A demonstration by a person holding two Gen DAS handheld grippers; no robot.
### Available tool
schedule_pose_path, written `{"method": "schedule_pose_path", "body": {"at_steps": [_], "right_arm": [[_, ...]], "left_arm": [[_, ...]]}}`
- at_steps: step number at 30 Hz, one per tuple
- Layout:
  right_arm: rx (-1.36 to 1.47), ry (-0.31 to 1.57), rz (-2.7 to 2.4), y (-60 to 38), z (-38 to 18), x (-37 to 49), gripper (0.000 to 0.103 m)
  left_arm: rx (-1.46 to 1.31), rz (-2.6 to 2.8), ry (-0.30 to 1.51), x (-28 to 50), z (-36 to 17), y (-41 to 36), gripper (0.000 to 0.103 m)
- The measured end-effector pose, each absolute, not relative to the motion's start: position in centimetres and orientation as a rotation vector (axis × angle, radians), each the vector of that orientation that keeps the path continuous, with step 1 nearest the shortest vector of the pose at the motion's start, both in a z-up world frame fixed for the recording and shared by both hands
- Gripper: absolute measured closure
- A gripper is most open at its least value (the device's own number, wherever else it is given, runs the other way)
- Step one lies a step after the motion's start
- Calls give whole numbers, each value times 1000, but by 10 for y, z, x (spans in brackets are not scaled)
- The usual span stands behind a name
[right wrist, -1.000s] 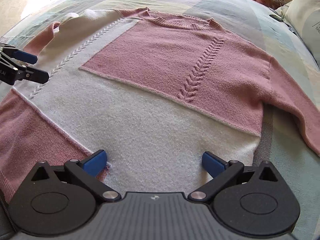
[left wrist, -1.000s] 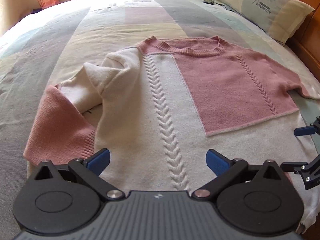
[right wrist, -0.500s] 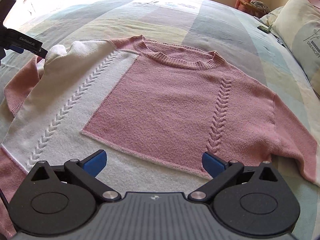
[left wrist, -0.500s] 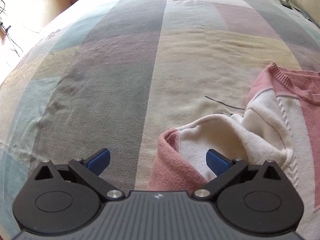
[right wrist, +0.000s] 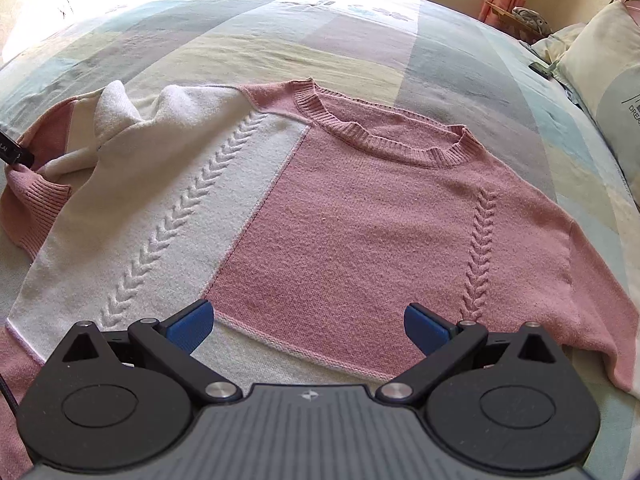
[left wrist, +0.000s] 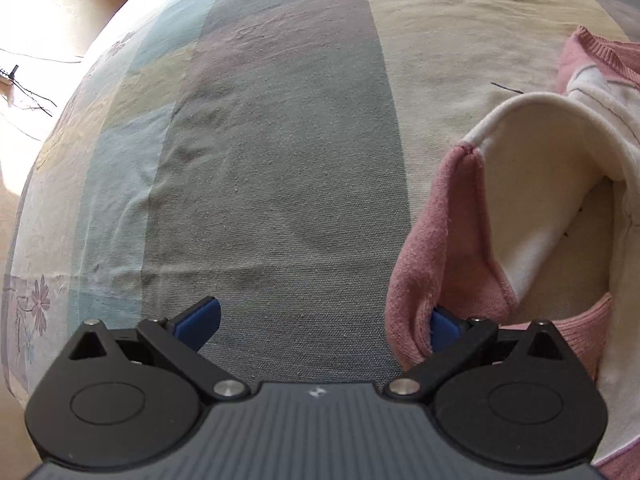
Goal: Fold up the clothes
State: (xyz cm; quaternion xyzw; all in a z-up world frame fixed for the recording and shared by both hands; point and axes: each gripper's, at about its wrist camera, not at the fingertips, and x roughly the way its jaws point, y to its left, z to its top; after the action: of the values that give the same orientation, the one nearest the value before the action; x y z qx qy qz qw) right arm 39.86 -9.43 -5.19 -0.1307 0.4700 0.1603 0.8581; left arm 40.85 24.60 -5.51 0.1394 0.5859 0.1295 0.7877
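Slippage at the cuff looks the likeliest trouble. A pink-and-cream sweater [right wrist: 320, 208] lies face up on the bed [right wrist: 280, 28], body spread flat, neckline away from the right wrist camera. Its one sleeve [left wrist: 500, 208] is bunched beside the body, cream part humped up and pink cuff doubled back; the other sleeve [right wrist: 592, 272] lies out straight.

The left tongs [left wrist: 320, 320] stand wide apart, low over the bedspread, and one blue finger [left wrist: 442, 326] is nosed into the fold of the pink cuff [left wrist: 432, 264] while the other sits over bare bedding. Closing from here, I judge, could catch only a thin edge of knit, or pinch the bedspread along with it, so the sleeve would drag the cover or drop out partway through a lift. The loose hump of cream knit might also fold over unevenly if the cuff is pulled across without being straightened.

The right tongs [right wrist: 308, 322] are likewise apart, holding nothing, hovering over the lower front of the sweater. With nothing pinning the body, a tug on the sleeve could skew the whole garment and wrinkle the flat panel
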Motion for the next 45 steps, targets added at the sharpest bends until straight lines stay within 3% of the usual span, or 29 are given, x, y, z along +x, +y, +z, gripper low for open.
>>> {"method": "schedule_pose_path", "body": {"at_steps": [8, 11, 16, 26, 34, 45], "right_arm": [[-305, 964, 377, -76, -48, 403, 0], [-308, 972, 379, -75, -49, 403, 0], [-305, 987, 377, -71, -54, 401, 0], [-313, 1010, 428, -48, -59, 401, 0], [-323, 1022, 466, -29, -60, 404, 0], [-297, 893, 573, 22, -15, 451, 0]], "left_arm": [[371, 466, 1172, 409, -38, 289, 1], [376, 552, 1139, 408, -27, 308, 8], [183, 473, 1167, 399, -19, 330, 8], [58, 182, 1207, 382, -38, 280, 7], [-31, 162, 1270, 367, -57, 290, 7], [-273, 113, 1275, 343, -56, 332, 7]]}}
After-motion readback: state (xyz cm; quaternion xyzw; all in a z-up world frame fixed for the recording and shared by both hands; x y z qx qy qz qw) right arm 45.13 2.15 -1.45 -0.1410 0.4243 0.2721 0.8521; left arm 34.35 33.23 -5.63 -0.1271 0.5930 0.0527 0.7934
